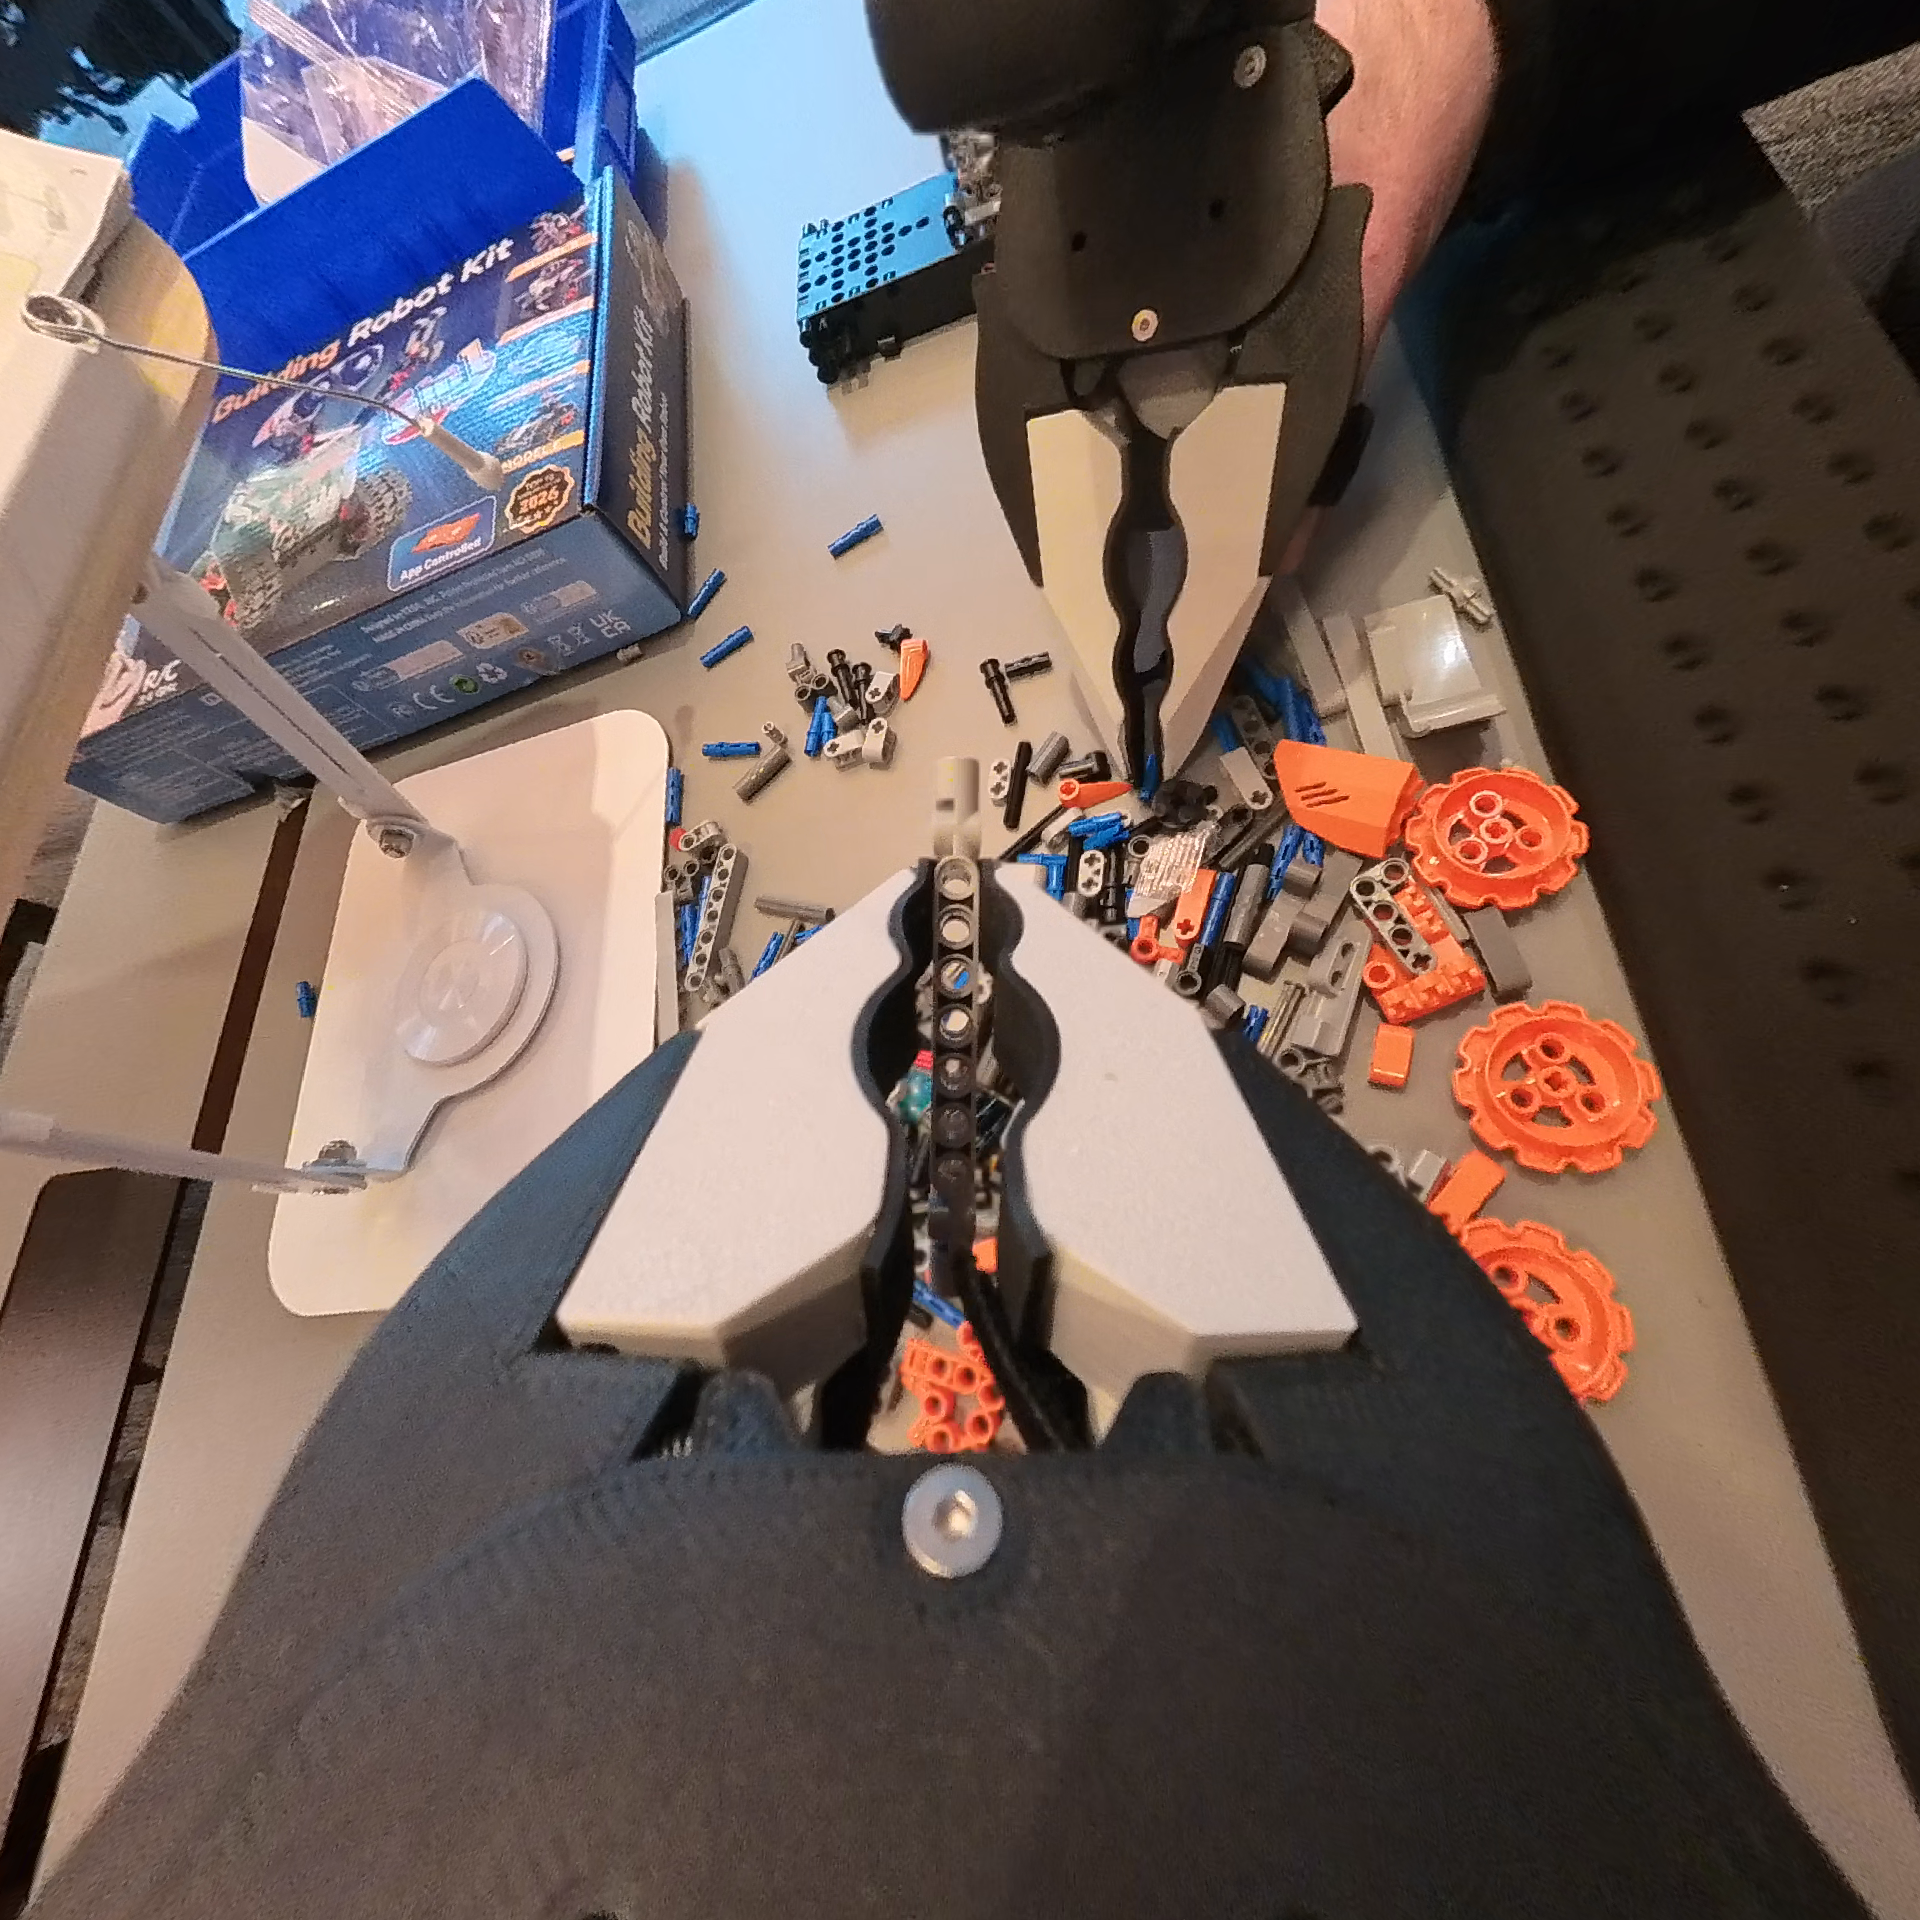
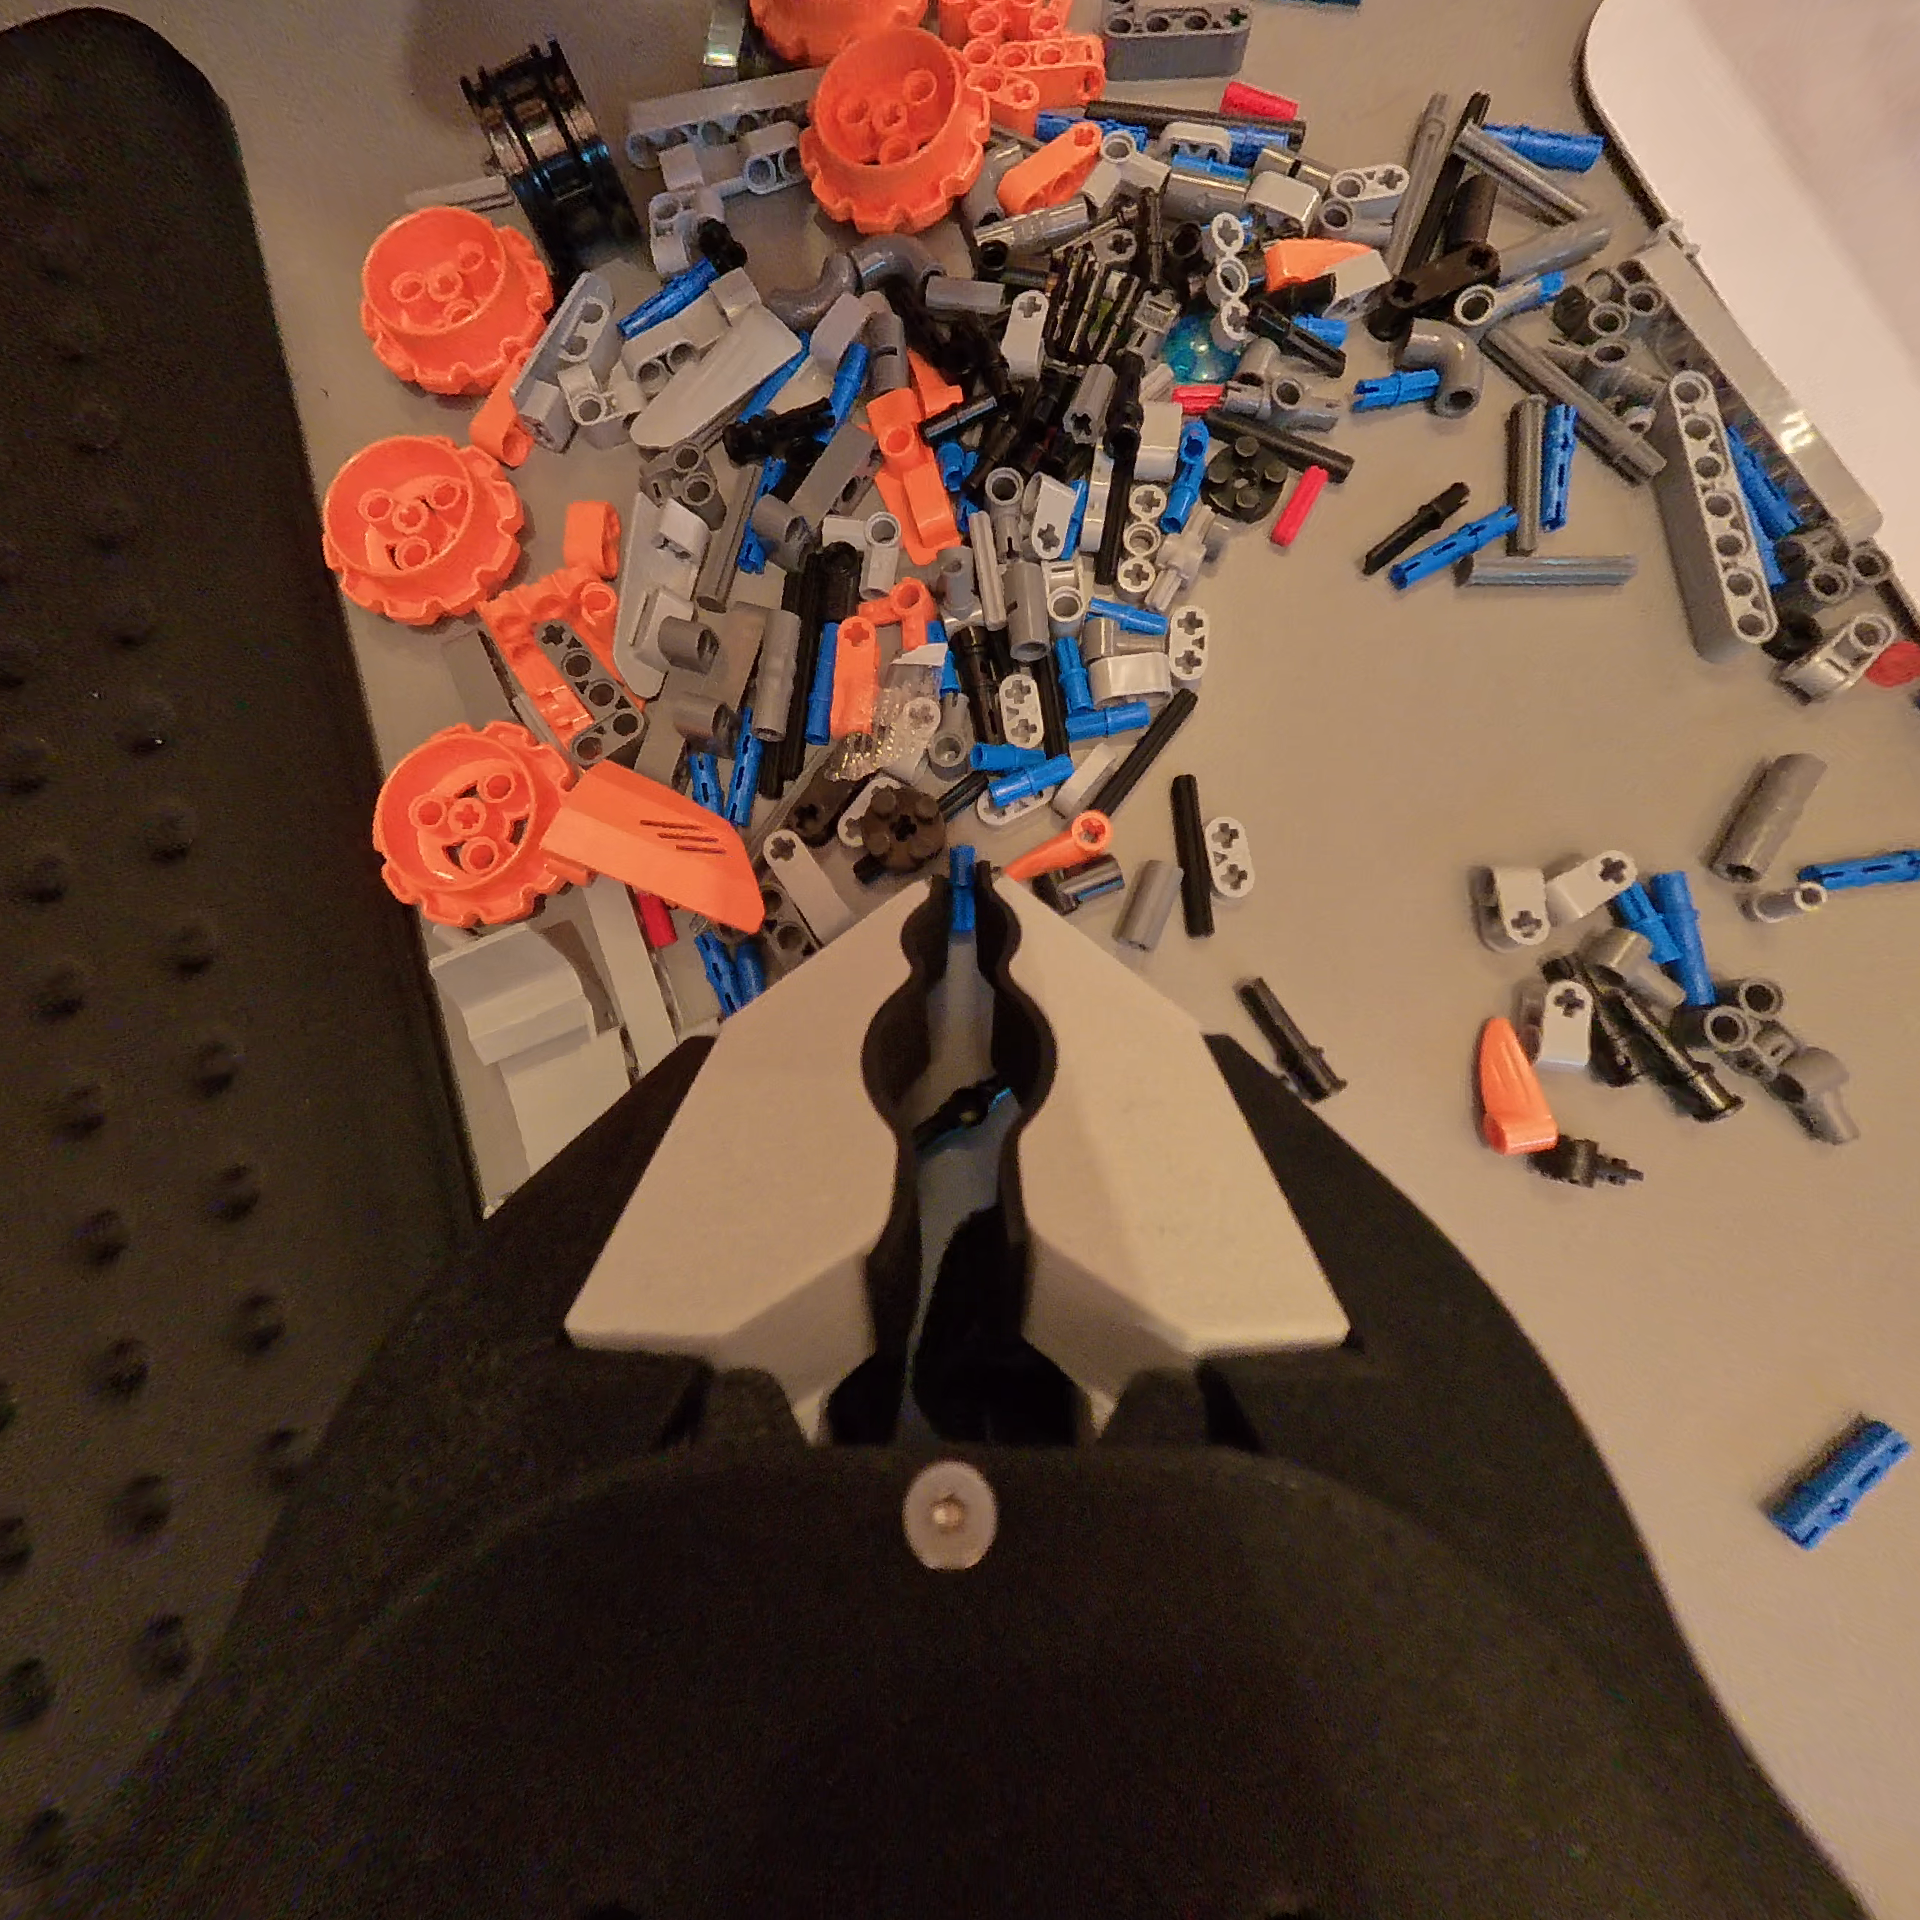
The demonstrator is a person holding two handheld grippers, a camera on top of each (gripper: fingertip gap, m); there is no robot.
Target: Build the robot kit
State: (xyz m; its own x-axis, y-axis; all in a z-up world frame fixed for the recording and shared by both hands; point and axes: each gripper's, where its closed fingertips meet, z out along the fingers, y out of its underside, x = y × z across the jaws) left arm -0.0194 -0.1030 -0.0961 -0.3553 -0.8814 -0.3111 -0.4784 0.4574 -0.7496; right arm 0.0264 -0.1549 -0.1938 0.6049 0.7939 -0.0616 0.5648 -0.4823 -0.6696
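Observation:
My left gripper (image 1: 958,868) is shut on a long black beam with holes (image 1: 956,997), which has a light grey connector (image 1: 956,800) on its far end, held above the table. My right gripper (image 2: 964,883) is shut on a small blue pin (image 2: 962,894) at the near edge of a pile of loose building parts (image 2: 987,468). In the left wrist view the right gripper (image 1: 1148,764) points down into the same pile (image 1: 1247,894), with a person's hand behind it.
Orange toothed wheels (image 1: 1496,836) (image 2: 447,296) lie along the pile's edge by a dark studded mat (image 2: 135,727). A blue kit box (image 1: 416,499) and a white stand base (image 1: 468,987) sit at left. A blue-and-black perforated block (image 1: 883,270) is at the back. About 12 cm separates my left fingertips from my right.

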